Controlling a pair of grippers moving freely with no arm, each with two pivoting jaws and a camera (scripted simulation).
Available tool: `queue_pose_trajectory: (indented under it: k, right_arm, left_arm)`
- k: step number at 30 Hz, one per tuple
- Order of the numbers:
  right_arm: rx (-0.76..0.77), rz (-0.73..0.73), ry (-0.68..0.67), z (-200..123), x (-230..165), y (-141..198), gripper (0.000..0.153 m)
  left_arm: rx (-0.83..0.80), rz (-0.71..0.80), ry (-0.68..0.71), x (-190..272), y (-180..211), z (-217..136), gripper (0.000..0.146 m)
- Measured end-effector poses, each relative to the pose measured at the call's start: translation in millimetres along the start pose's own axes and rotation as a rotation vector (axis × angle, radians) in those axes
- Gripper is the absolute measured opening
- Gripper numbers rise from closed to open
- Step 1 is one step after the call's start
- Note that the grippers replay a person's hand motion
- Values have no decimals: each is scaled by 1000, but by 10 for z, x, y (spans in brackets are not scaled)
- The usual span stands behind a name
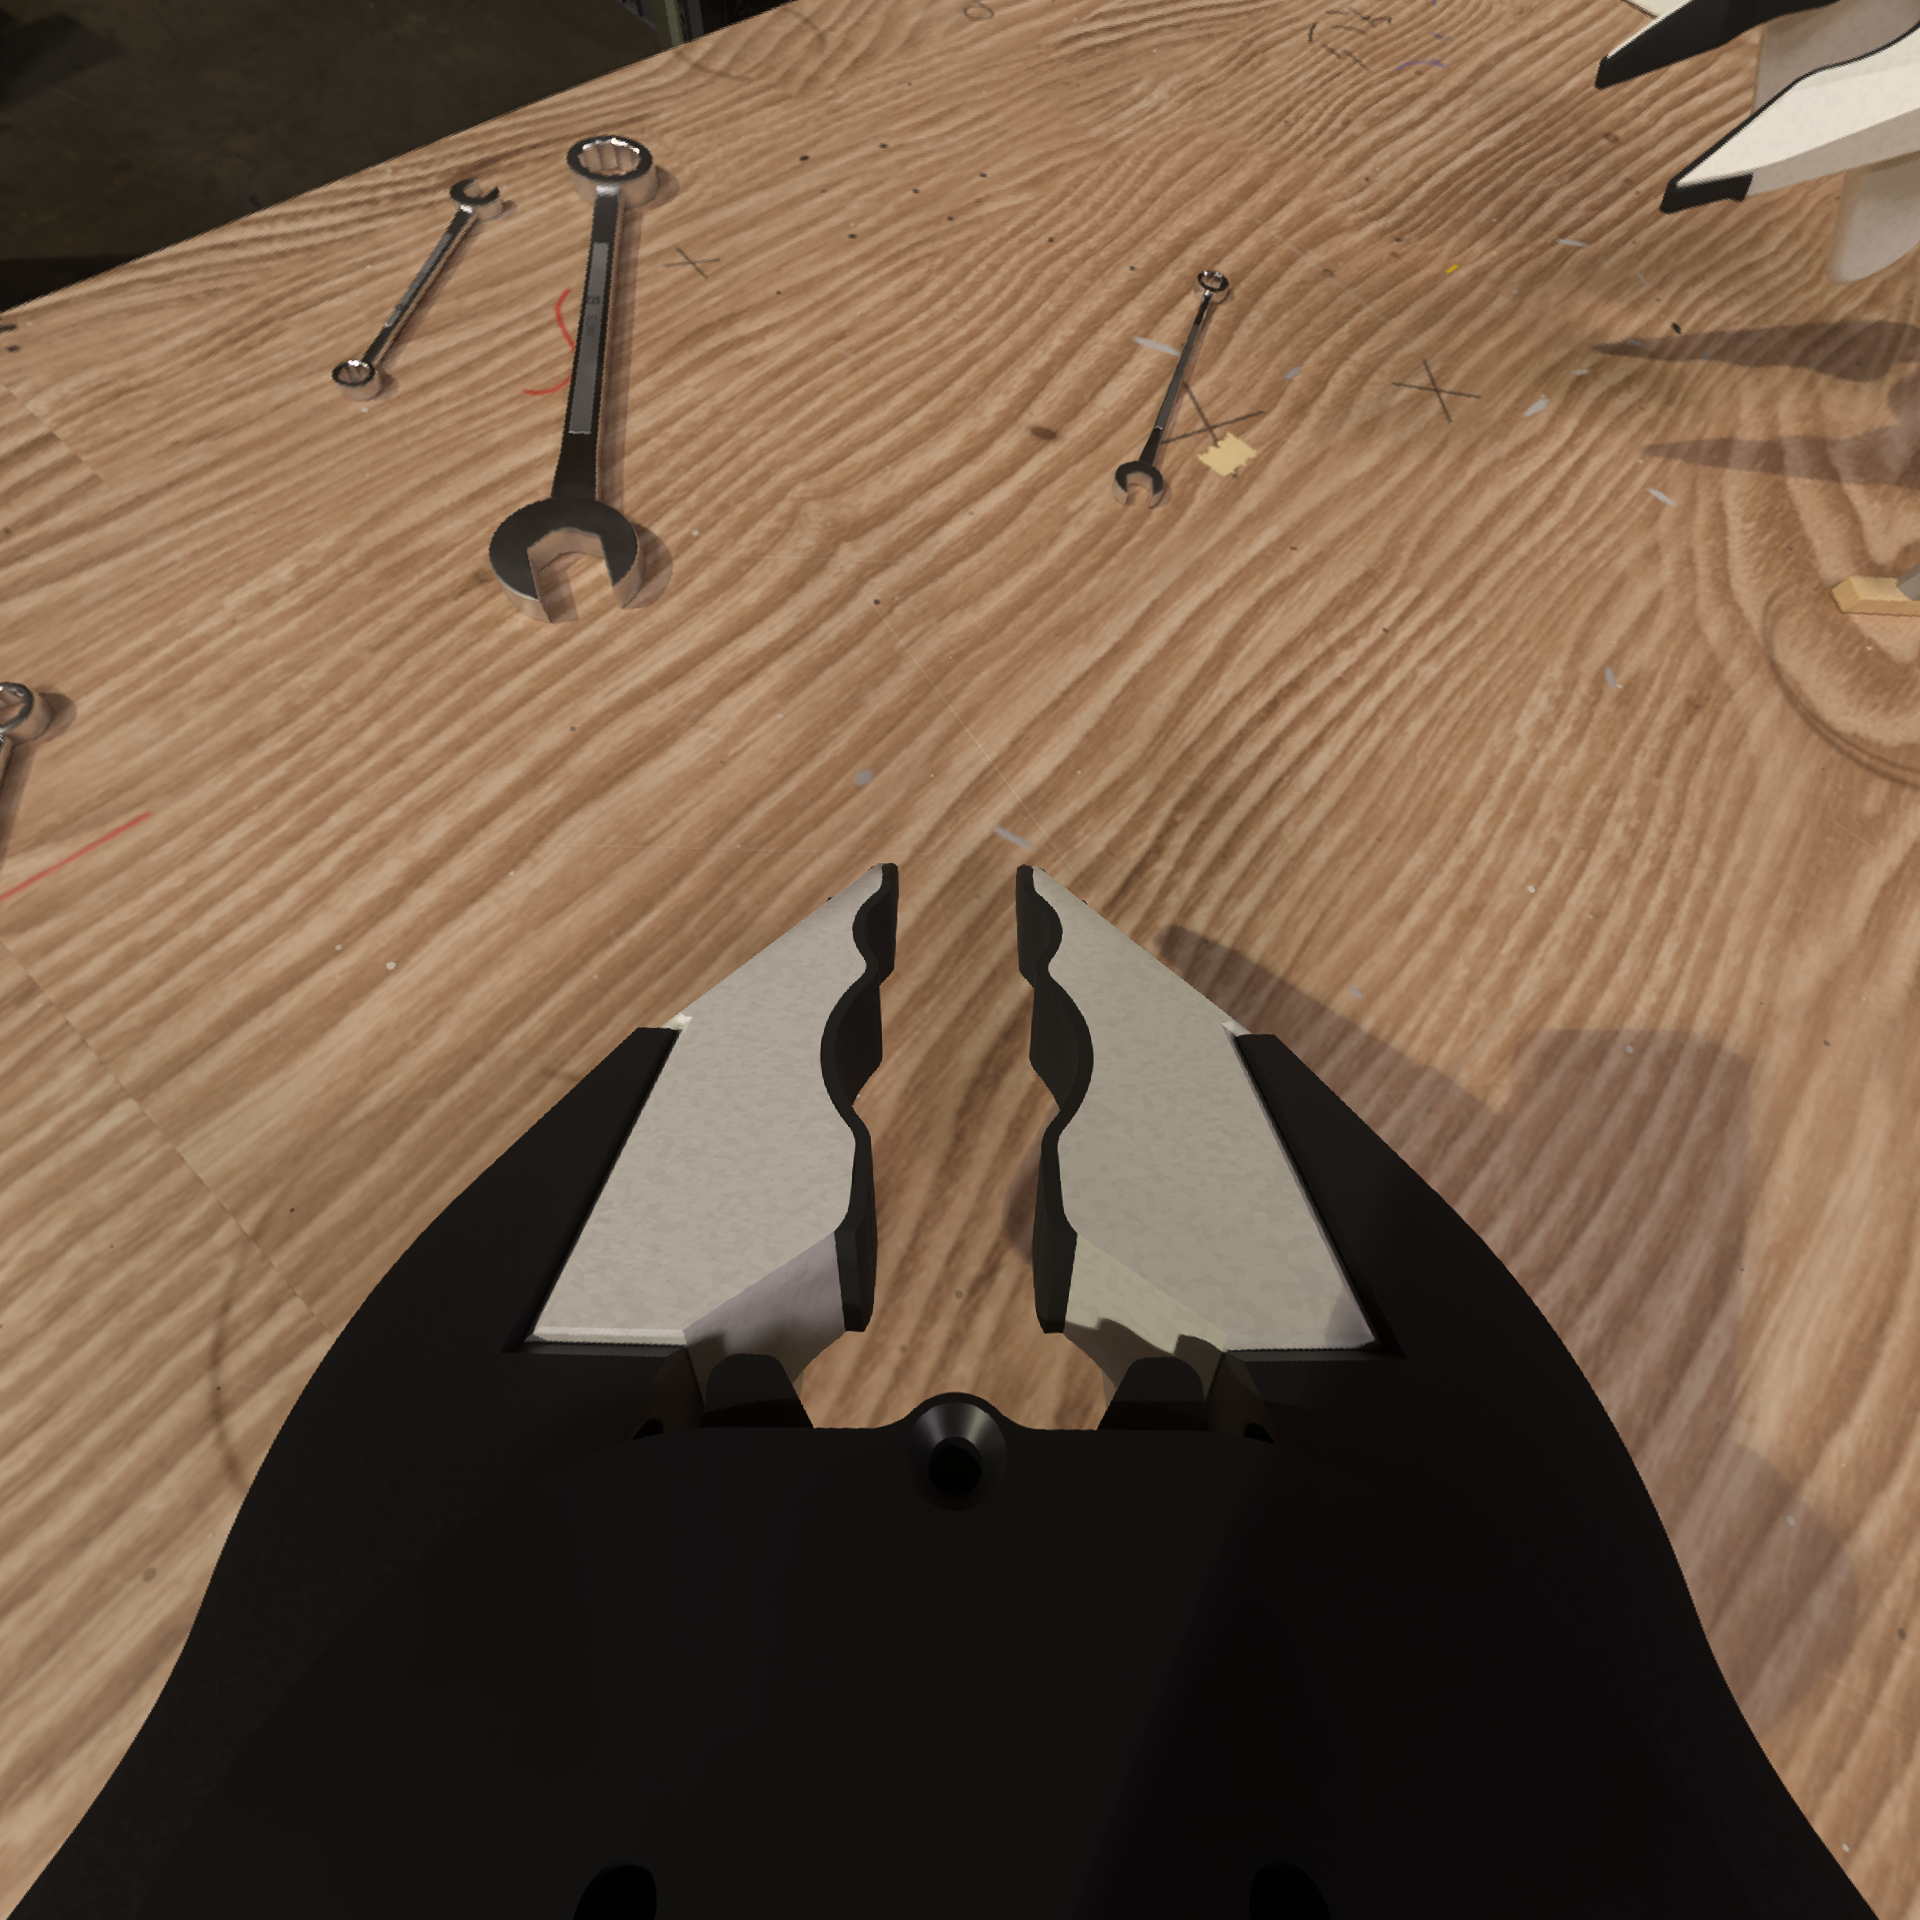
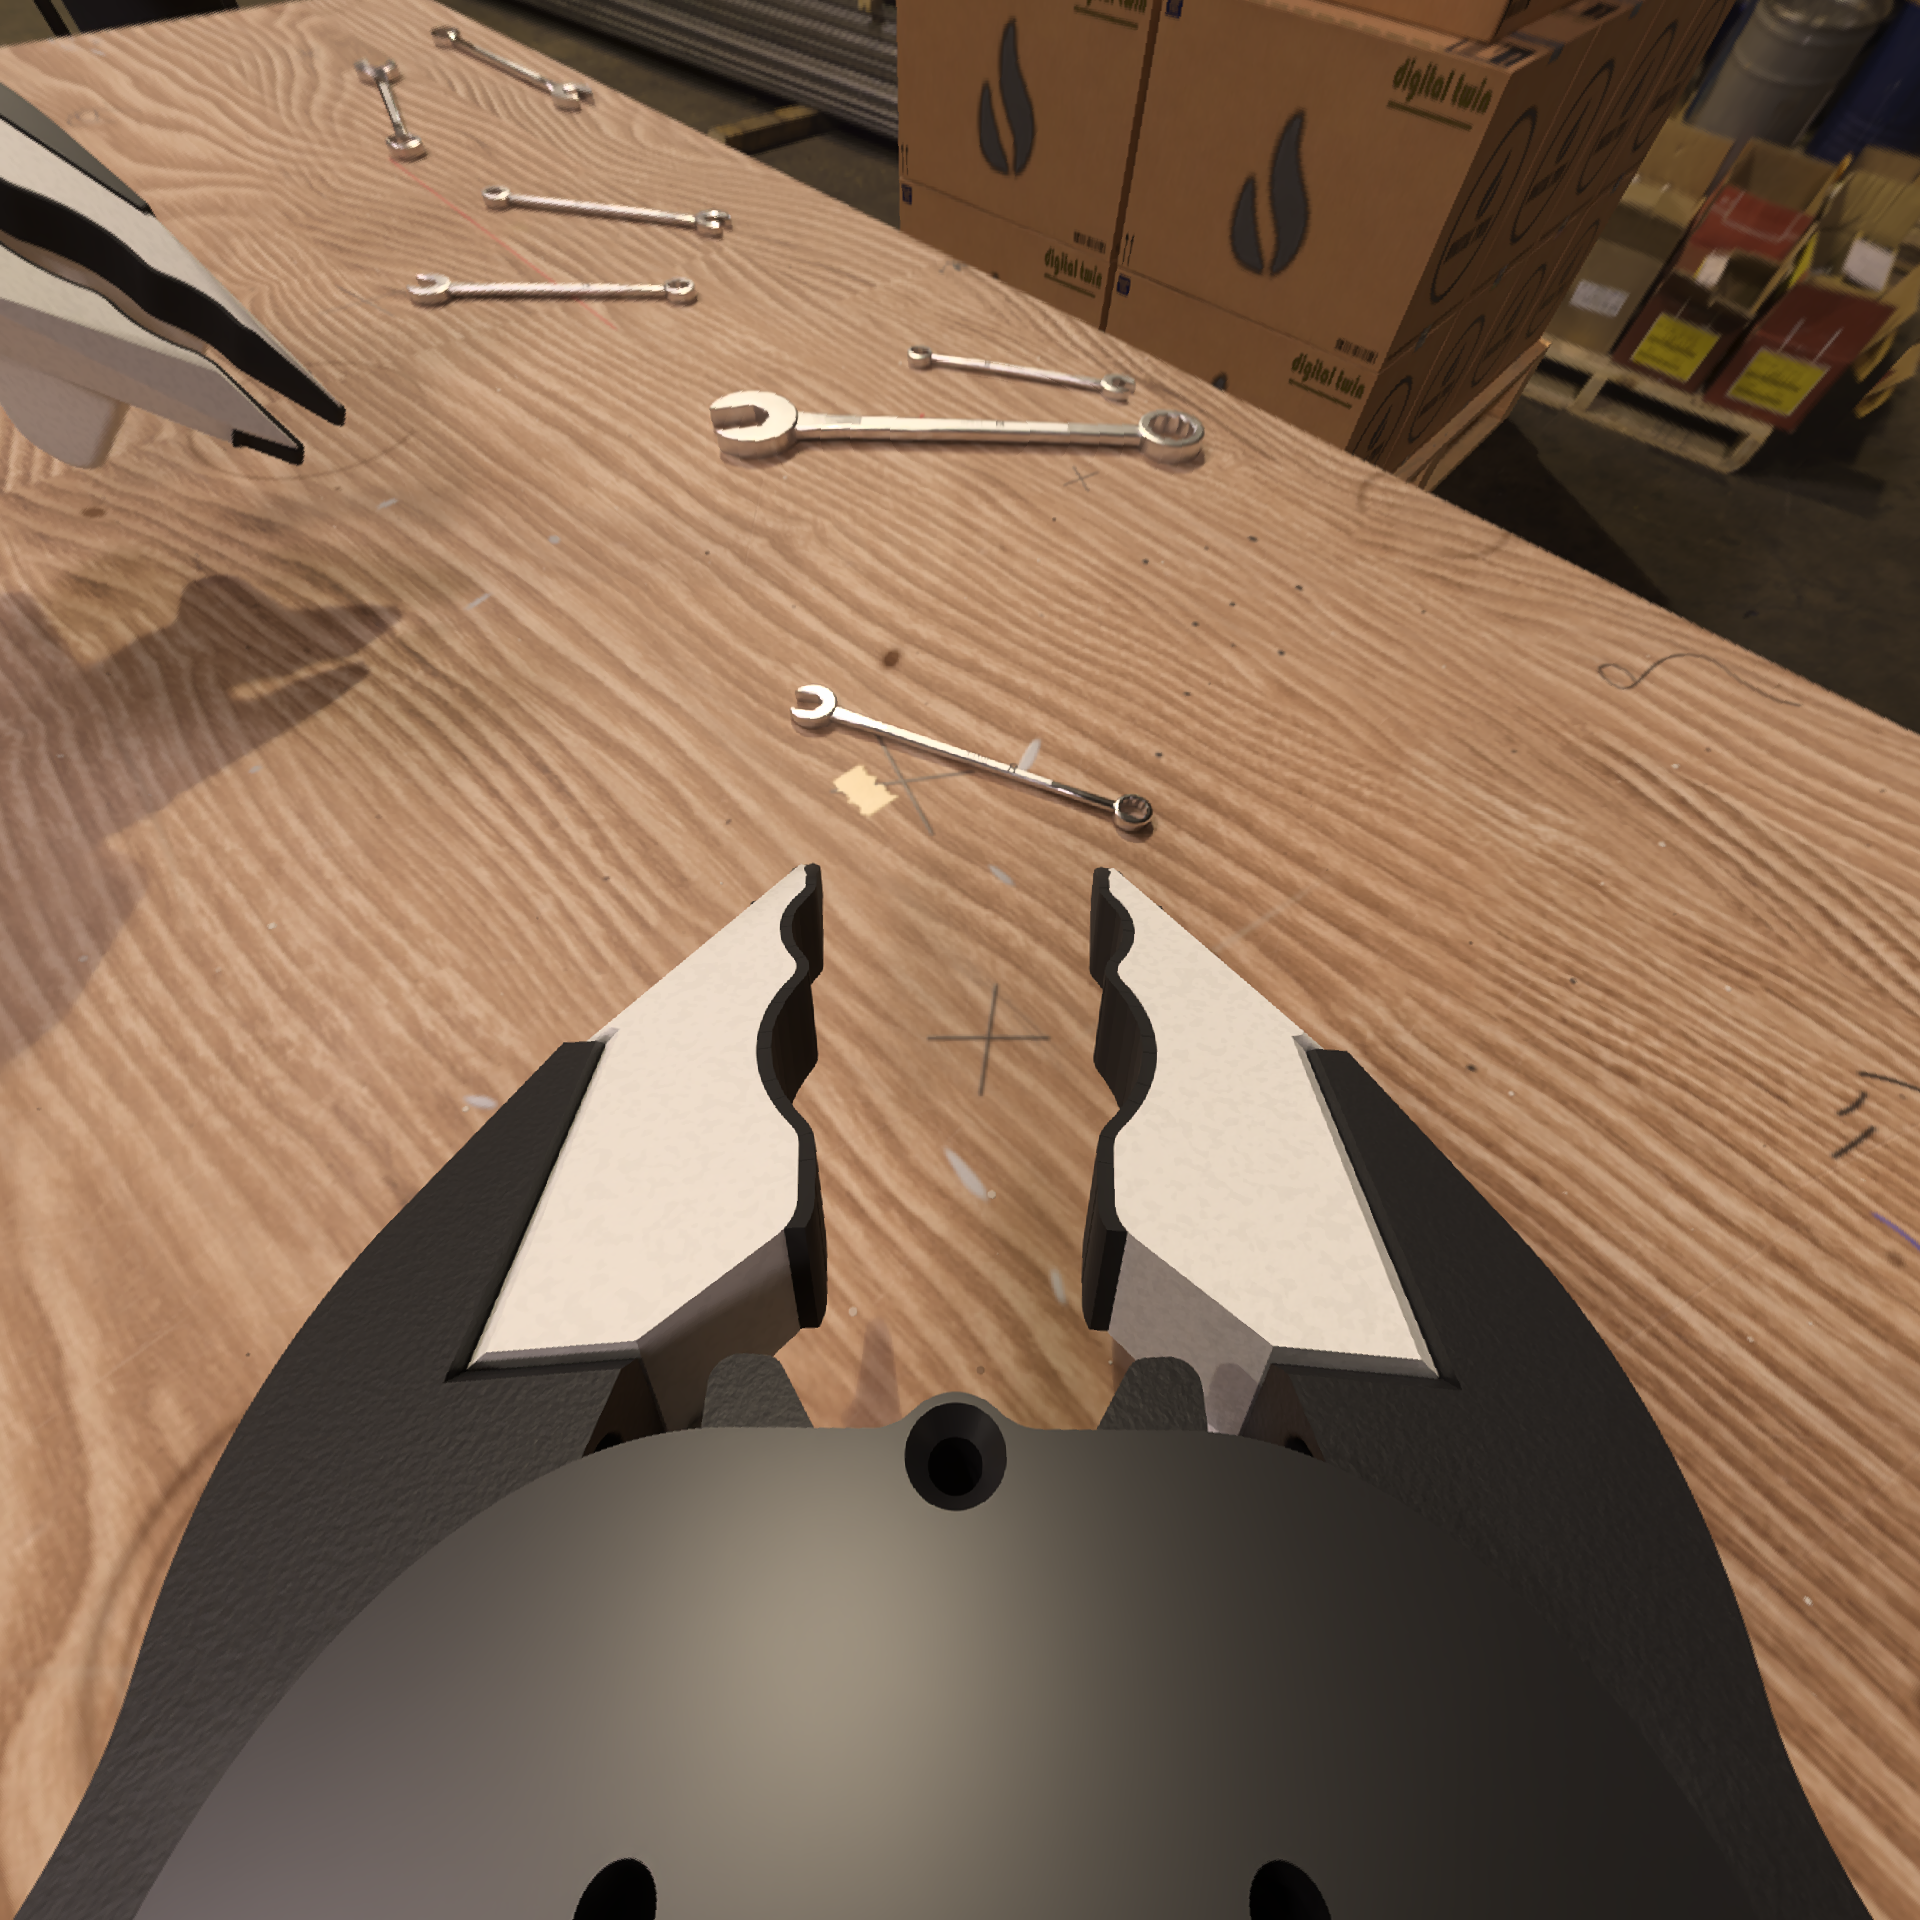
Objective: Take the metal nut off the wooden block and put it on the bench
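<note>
1. The left hand-held gripper (image 1: 957, 883) hovers over the table (image 1: 1351, 727) with its fingers a narrow gap apart and nothing between them. A big wrench (image 1: 582, 384) lies ahead of it to its left, and a thin small wrench (image 1: 1179, 390) ahead to its right.
2. Far off to this hand-held gripper's right, at the very edge of its view, a small tan piece (image 1: 1865, 597) rests on the table. I take it for a corner of the wooden block, but it is too cut off to be sure.
3. The metal nut does not show in either view, so I cannot tell which way it points or how its axis lies. If it sits on that block, it is out of frame.
4. The right hand-held gripper (image 2: 954, 883) is spread wider and also empty, with a pencilled cross (image 2: 987, 1037) on the table between its fingers. Cardboard boxes (image 2: 1247, 177) stand beyond the table's far edge, ahead to its right.
5. My judgement is that the task is at its opening and nothing is grasped yet. The next move calls for turning one hand-held gripper toward the block, finding the nut, and bringing spread fingers around it.
</note>
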State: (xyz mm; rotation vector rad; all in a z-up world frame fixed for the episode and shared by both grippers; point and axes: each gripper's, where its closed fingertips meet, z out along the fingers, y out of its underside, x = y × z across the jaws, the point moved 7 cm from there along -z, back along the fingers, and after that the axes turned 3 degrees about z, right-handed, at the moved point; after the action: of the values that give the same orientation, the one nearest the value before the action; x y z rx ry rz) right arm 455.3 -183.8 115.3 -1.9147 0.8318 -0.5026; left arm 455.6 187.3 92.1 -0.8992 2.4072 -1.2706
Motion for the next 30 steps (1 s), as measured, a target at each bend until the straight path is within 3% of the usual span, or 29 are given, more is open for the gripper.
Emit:
queue_pose_trajectory:
  k: [6, 11, 15, 22, 27, 30]
  right_arm:
    - [53, -24, 20, -154, -36, -145, 55]
    - [118, -91, 15, -481, -51, -233, 58]
    - [52, -114, 154, -830, -37, 12, 48]
    - [25, 191, 151, -1363, -162, 605, 48]
    - [-175, 118, 28, -1365, -529, 901, 42]
    - [-214, 111, -24, -1211, -695, 961, 34]
  left_arm:
    - [31, -10, 20, 34, -50, -55, 22]
    - [49, -3, 0, 28, -80, -98, 22]
    - [67, -6, -12, 13, -102, -130, 22]
    - [77, -15, -40, -23, -115, -160, 22]
    - [97, -13, -55, -22, -143, -194, 22]
    - [102, -5, -60, 1, -151, -195, 21]
